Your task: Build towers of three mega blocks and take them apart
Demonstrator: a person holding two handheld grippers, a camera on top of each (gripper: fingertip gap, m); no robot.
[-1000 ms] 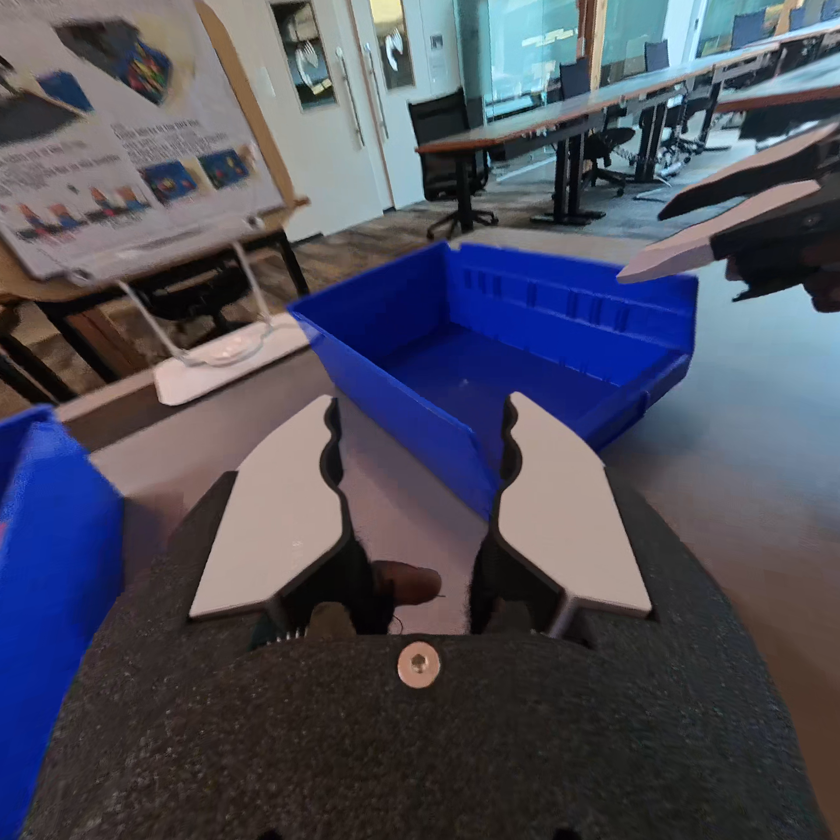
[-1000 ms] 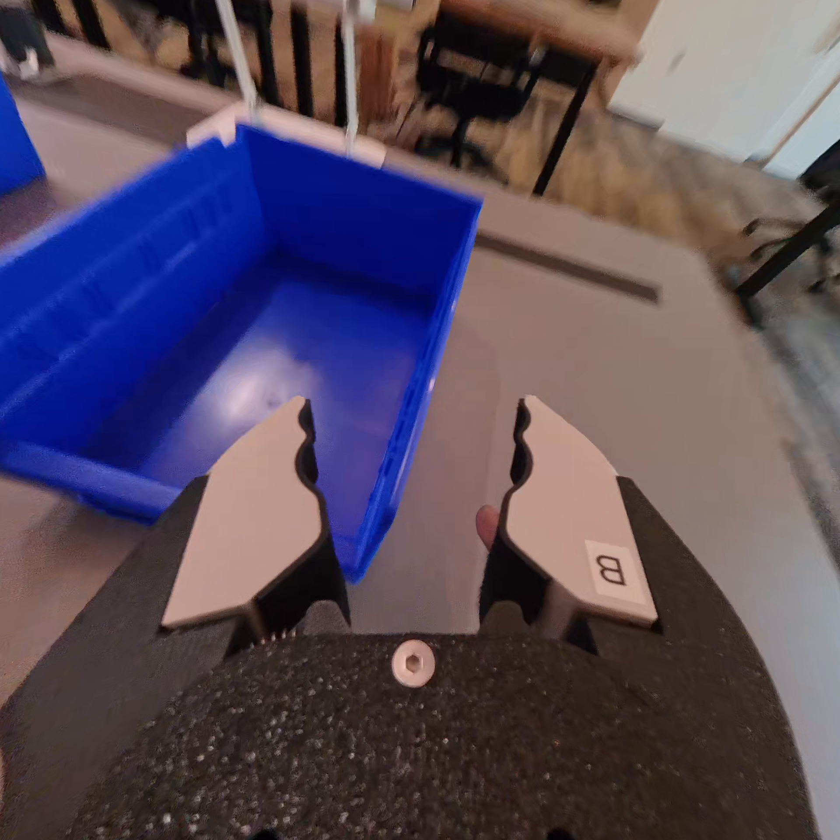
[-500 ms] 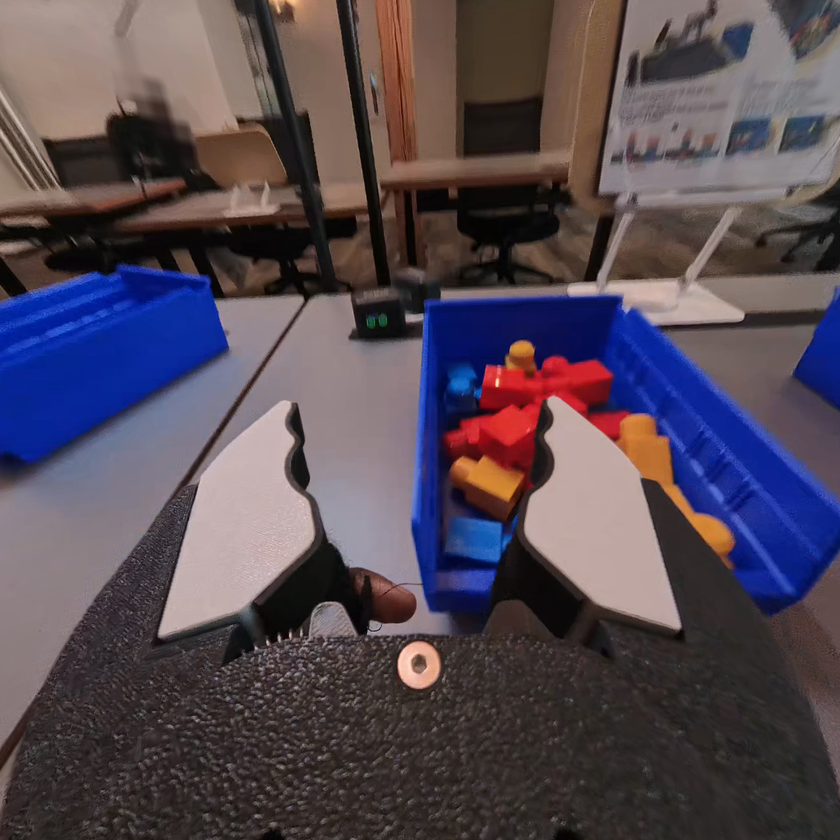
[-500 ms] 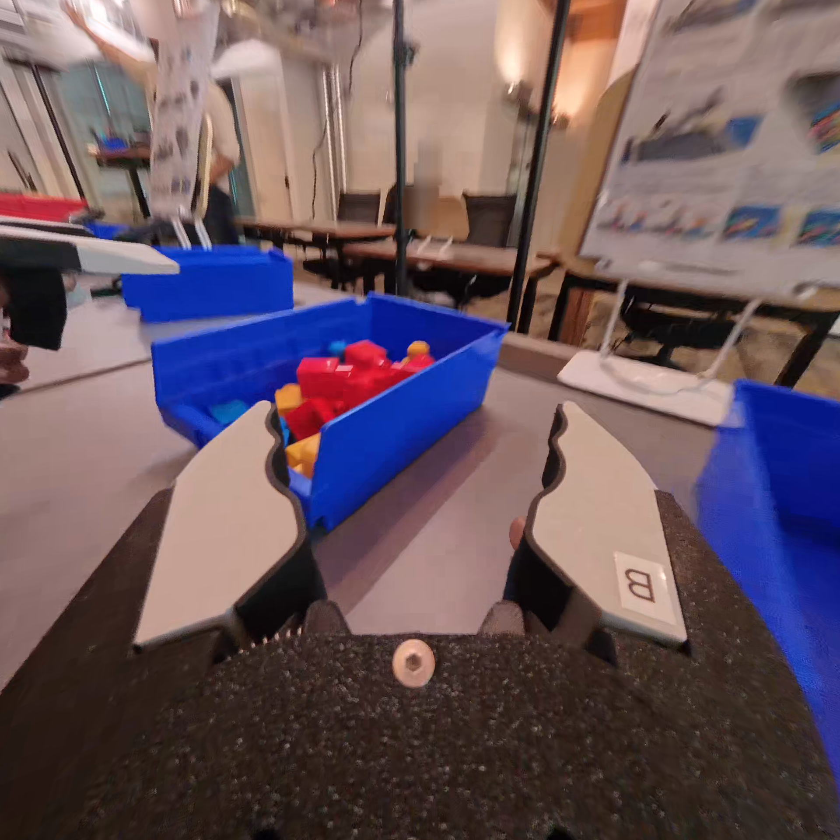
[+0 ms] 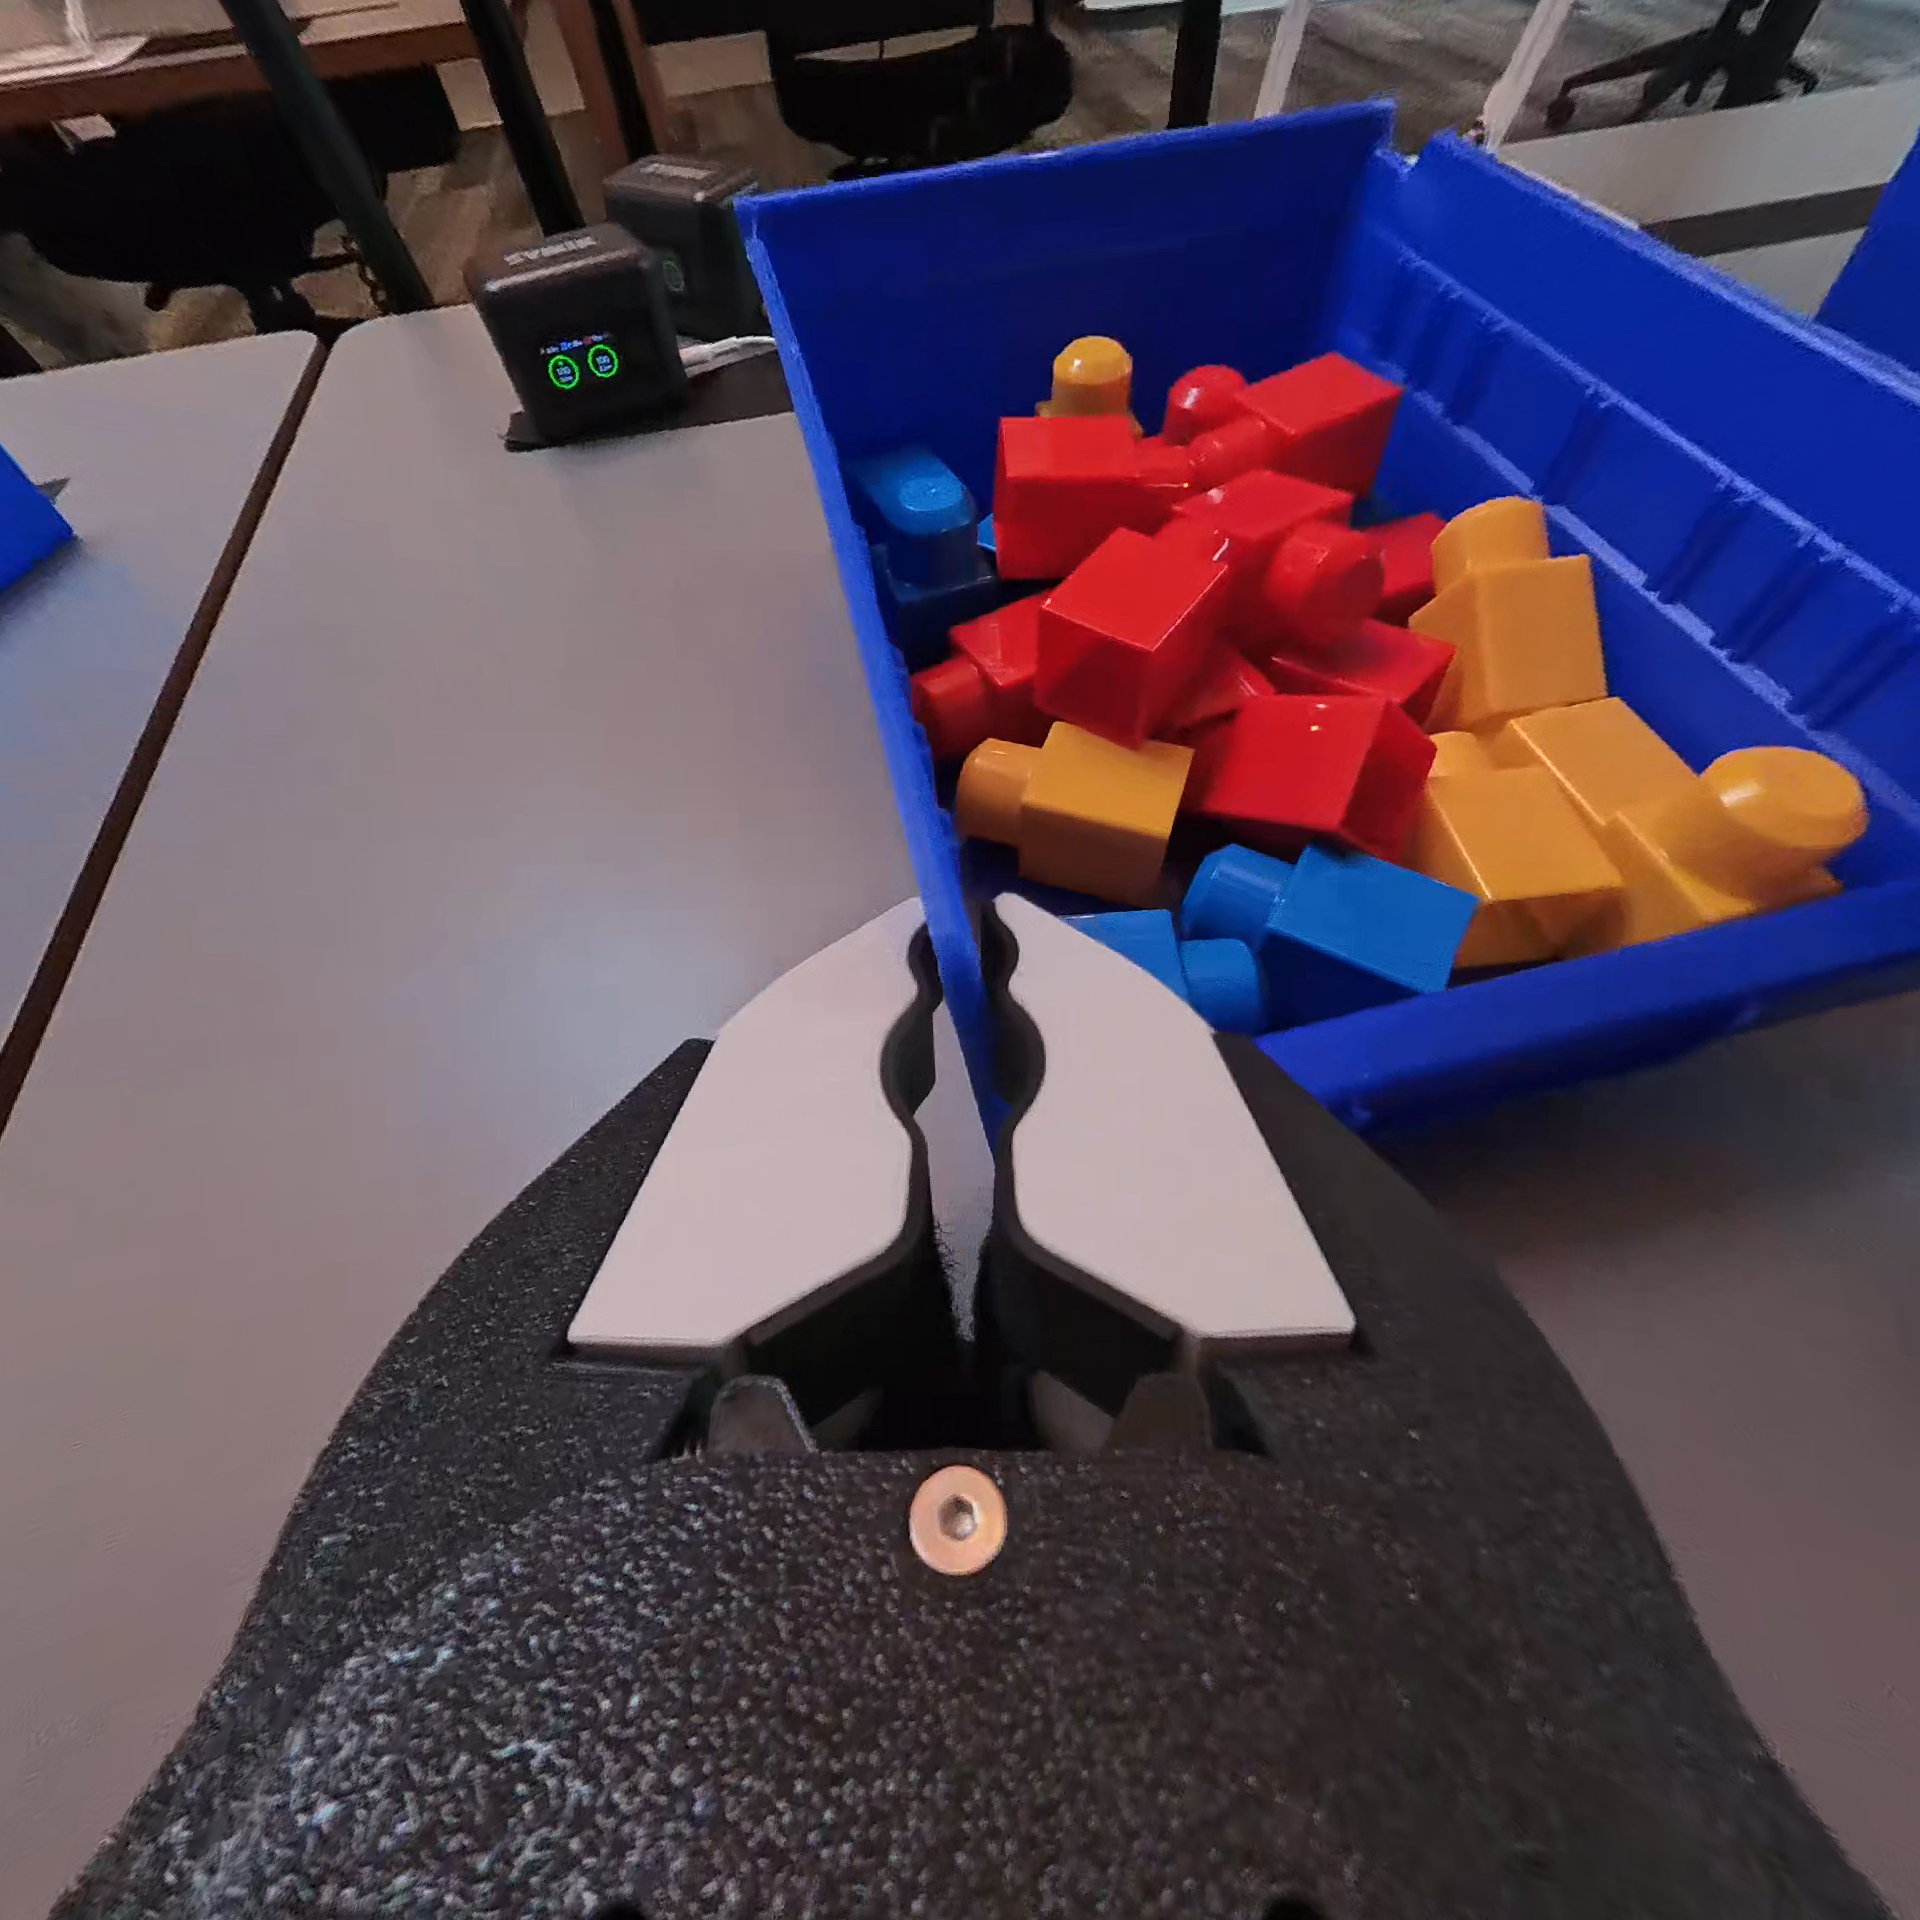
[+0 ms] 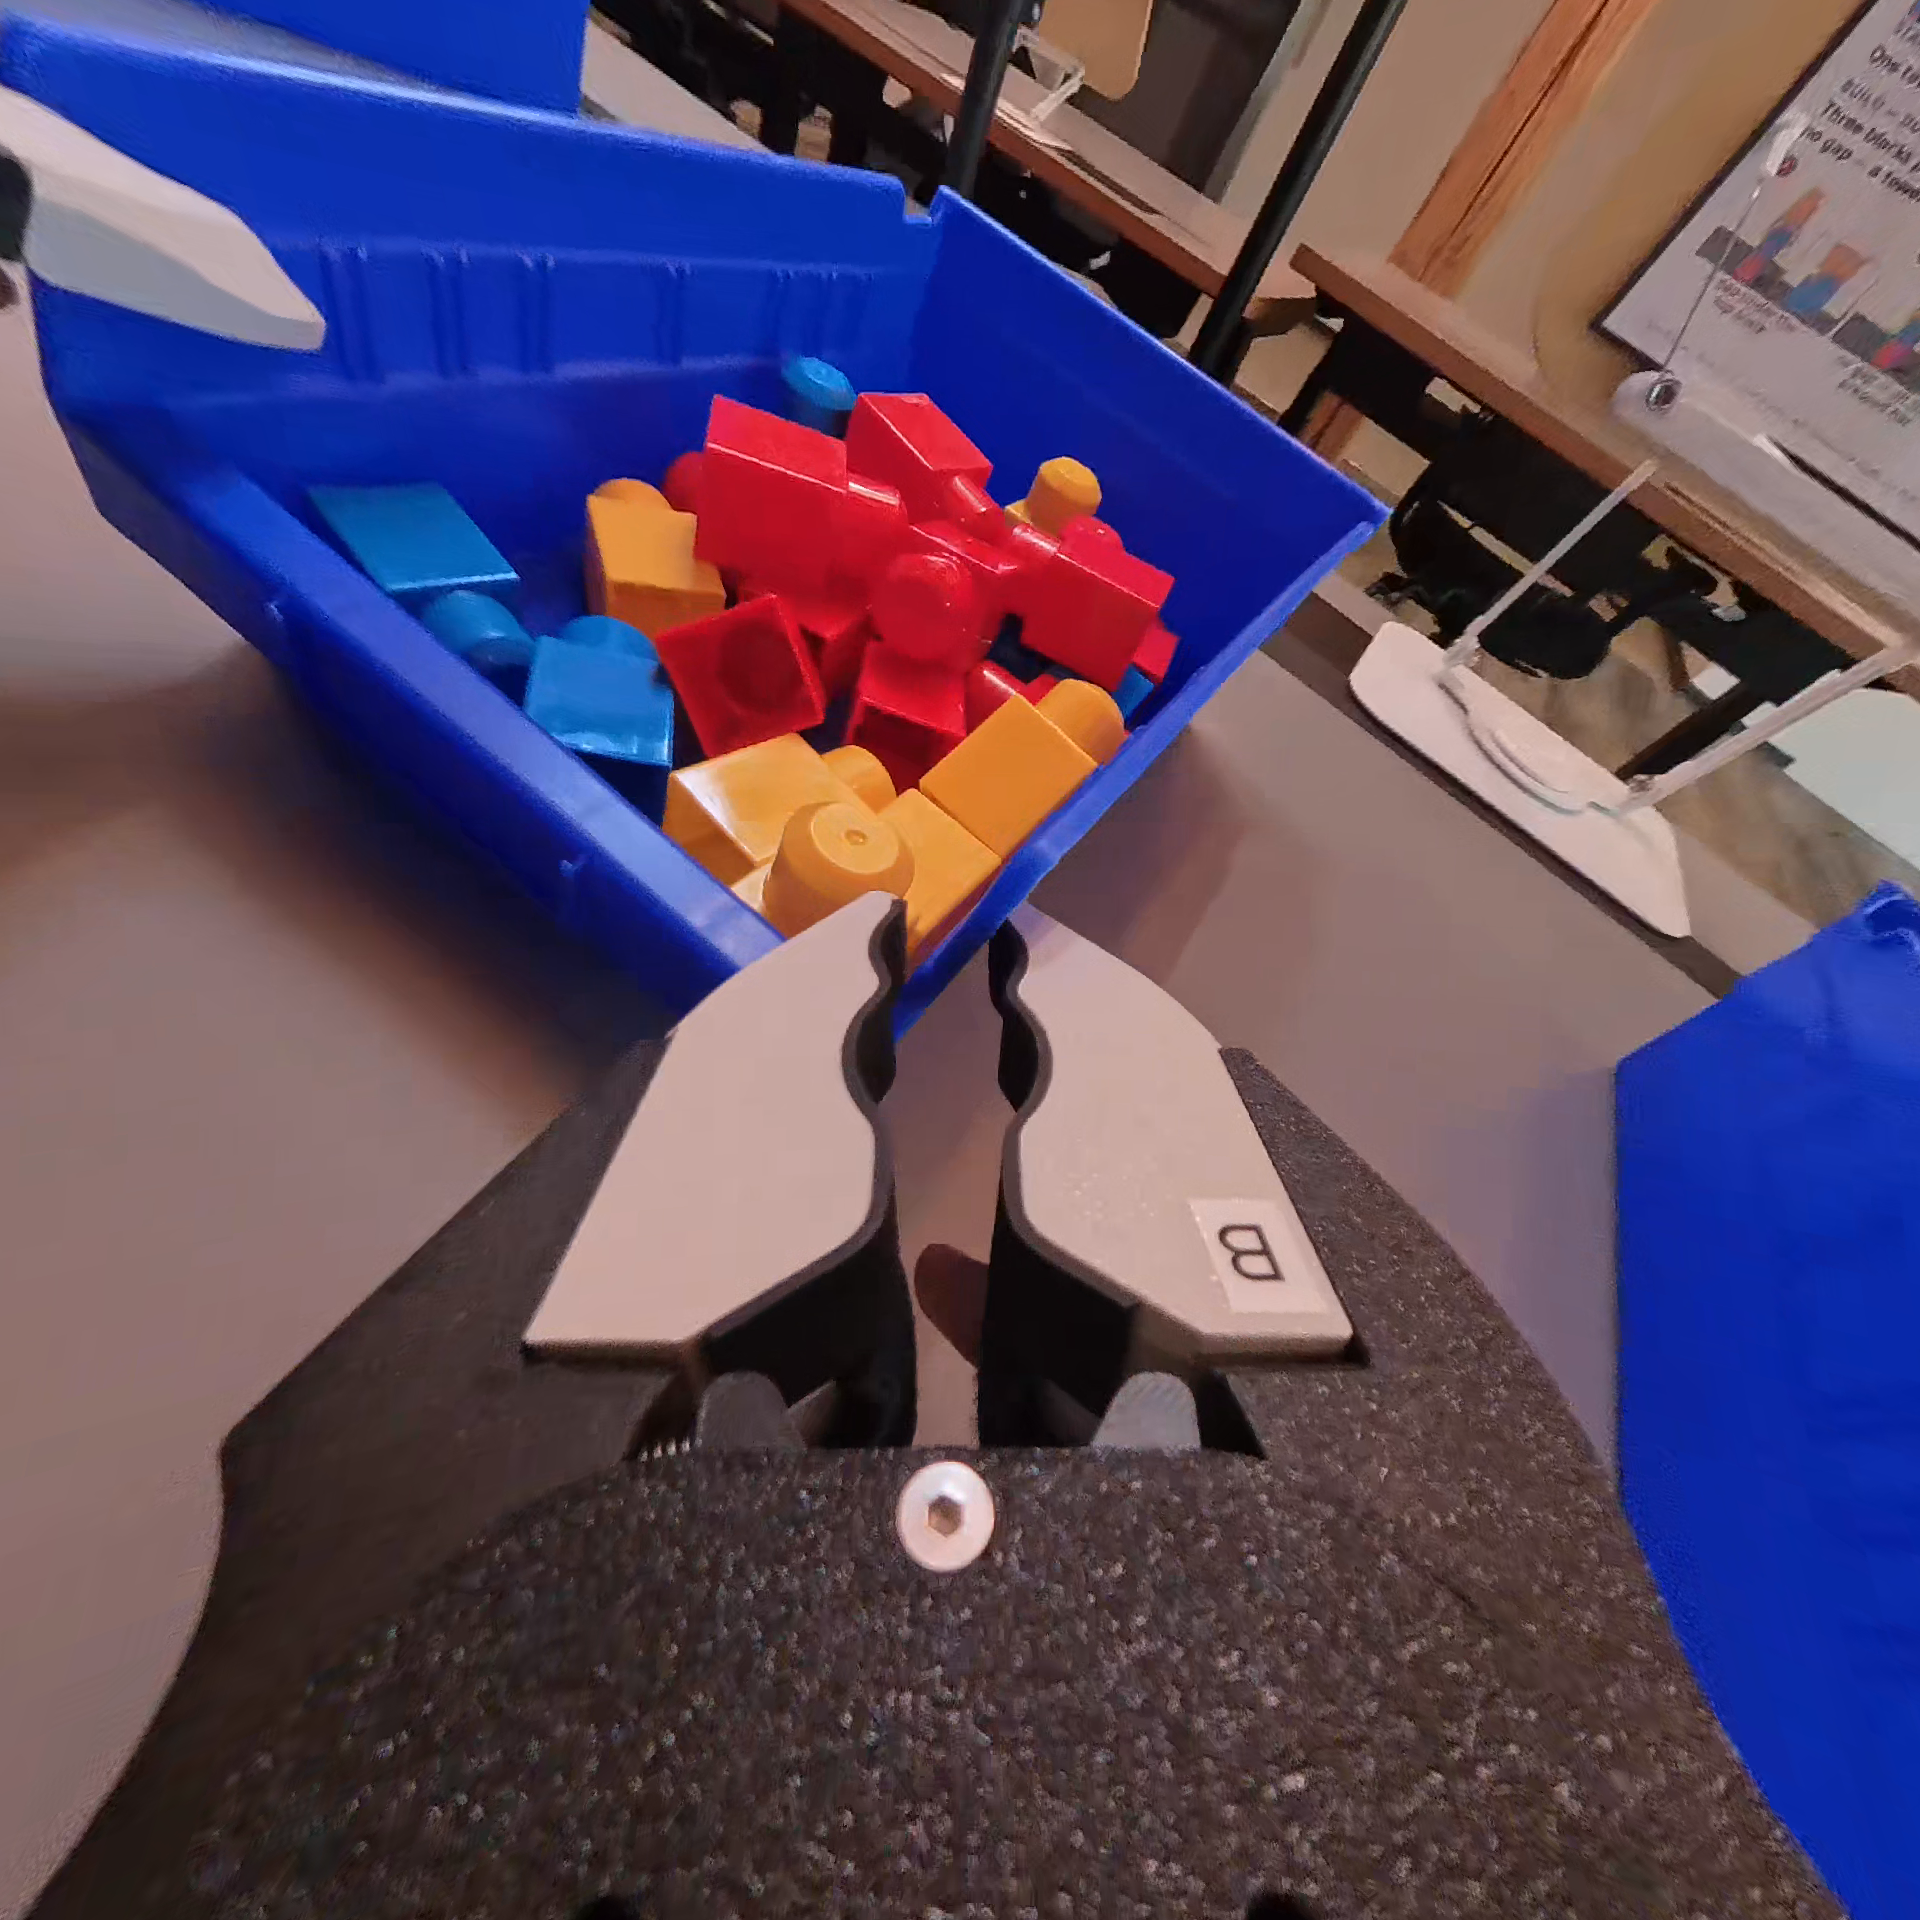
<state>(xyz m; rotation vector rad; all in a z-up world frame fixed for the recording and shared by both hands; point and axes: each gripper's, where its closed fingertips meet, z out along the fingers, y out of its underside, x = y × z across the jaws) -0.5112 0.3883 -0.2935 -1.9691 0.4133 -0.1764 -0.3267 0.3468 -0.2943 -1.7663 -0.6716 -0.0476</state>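
A blue bin on the grey table holds several red, yellow and blue mega blocks in a loose pile. My left gripper is shut on the bin's left wall near its front corner, and the wall runs straight between the pads. My right gripper straddles the bin's right wall near its front corner. Its jaws are narrow, with a sliver of yellow block showing between the left pad and the wall. A finger of the left gripper shows at the bin's far side.
A black device with a lit display stands behind the bin. A second blue bin is close on the right and another at the far left. A white stand base carries a poster. A seam splits the tables.
Both grippers swung from the empty bin to the bin of blocks and dropped to its front corners. Both jaws went from wide open to nearly shut, the left closing onto the wall.
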